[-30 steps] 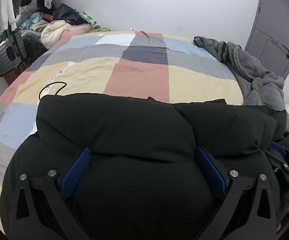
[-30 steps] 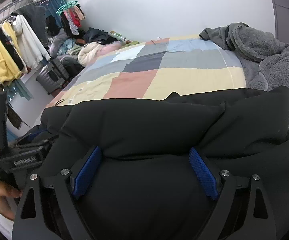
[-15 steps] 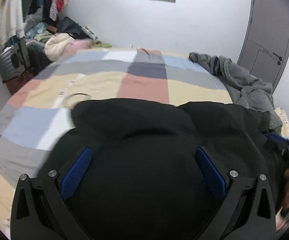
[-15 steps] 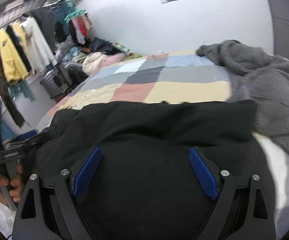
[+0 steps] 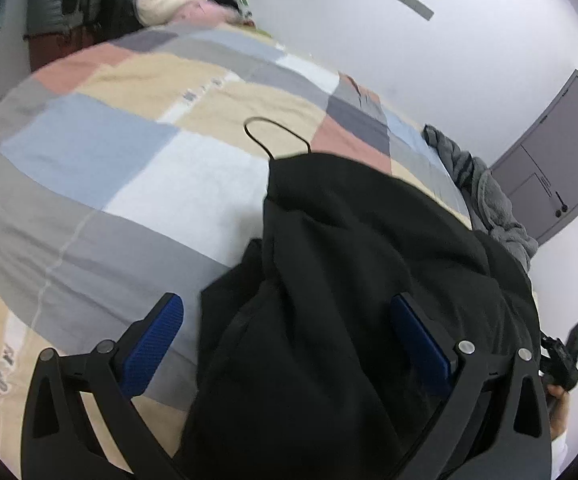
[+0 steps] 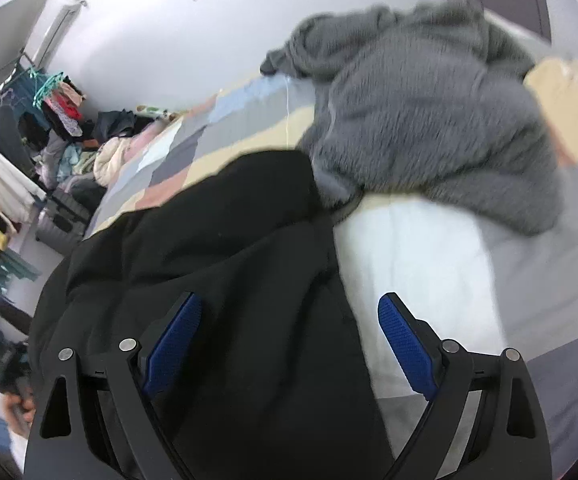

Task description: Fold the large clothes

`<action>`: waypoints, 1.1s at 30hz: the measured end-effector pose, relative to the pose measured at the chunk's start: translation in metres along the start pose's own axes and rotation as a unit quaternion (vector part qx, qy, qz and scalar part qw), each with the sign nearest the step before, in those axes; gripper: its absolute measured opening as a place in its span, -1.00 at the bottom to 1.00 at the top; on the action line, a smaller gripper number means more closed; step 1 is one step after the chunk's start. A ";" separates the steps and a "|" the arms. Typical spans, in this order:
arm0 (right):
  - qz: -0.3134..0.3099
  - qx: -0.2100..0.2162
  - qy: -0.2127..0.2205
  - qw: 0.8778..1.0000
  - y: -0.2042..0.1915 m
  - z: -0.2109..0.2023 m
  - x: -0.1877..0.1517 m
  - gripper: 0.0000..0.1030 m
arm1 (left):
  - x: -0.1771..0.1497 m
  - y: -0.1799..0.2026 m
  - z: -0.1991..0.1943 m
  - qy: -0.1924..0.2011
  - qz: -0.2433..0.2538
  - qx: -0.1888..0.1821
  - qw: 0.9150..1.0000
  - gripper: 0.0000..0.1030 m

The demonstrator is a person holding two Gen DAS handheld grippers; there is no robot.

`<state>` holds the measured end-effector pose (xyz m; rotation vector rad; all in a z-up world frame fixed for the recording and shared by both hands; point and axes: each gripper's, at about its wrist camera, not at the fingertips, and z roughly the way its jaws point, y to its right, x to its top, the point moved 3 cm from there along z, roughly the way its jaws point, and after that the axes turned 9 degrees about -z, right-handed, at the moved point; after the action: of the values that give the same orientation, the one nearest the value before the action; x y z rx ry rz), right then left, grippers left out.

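A large black padded jacket [image 5: 349, 280] lies bunched on the patchwork bed cover [image 5: 129, 152]; it also shows in the right wrist view [image 6: 217, 248]. My left gripper [image 5: 289, 340] is open, its blue pads wide apart over the jacket's left edge. My right gripper [image 6: 289, 340] is open, its pads wide apart over the jacket's right edge, with the right pad above the bed cover [image 6: 429, 264]. A thin black cord loop [image 5: 273, 136] sticks out from the jacket's far end.
A grey fleece garment [image 6: 429, 120] lies heaped on the bed to the right of the jacket, touching it. Clothes racks, a clothes pile and a suitcase [image 6: 61, 216] stand beyond the bed's left side. A grey door [image 5: 557, 184] is at the right.
Both grippers have swung outward and tilted, the left toward the jacket's left edge, the right toward its right edge. The jacket now looks narrower and more bunched. Both stay open.
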<state>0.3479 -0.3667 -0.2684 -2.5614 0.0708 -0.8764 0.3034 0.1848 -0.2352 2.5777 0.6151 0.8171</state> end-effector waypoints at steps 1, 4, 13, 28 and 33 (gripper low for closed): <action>0.005 0.013 -0.005 1.000 0.000 0.004 -0.001 0.75 | -0.001 0.000 0.001 -0.001 0.004 0.001 1.000 0.96; 0.005 0.050 -0.018 0.999 -0.006 0.015 0.001 0.74 | -0.004 0.006 0.006 -0.008 0.016 -0.005 1.000 0.87; -0.084 0.060 -0.004 0.995 -0.055 0.025 0.014 -0.77 | -0.002 0.021 0.008 0.010 0.032 -0.018 0.999 -0.60; -0.146 -0.048 0.189 0.970 -0.096 -0.047 0.080 -0.92 | 0.050 0.068 -0.081 0.186 0.034 -0.103 0.977 -0.87; -0.157 -0.072 0.202 0.964 -0.098 -0.041 0.100 -0.93 | 0.064 0.079 -0.072 0.208 0.044 -0.078 0.974 -0.87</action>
<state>0.3947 -0.3118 -0.1417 -2.5219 -0.1609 -1.5586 0.3297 0.1661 -0.1147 2.3159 0.5265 1.3974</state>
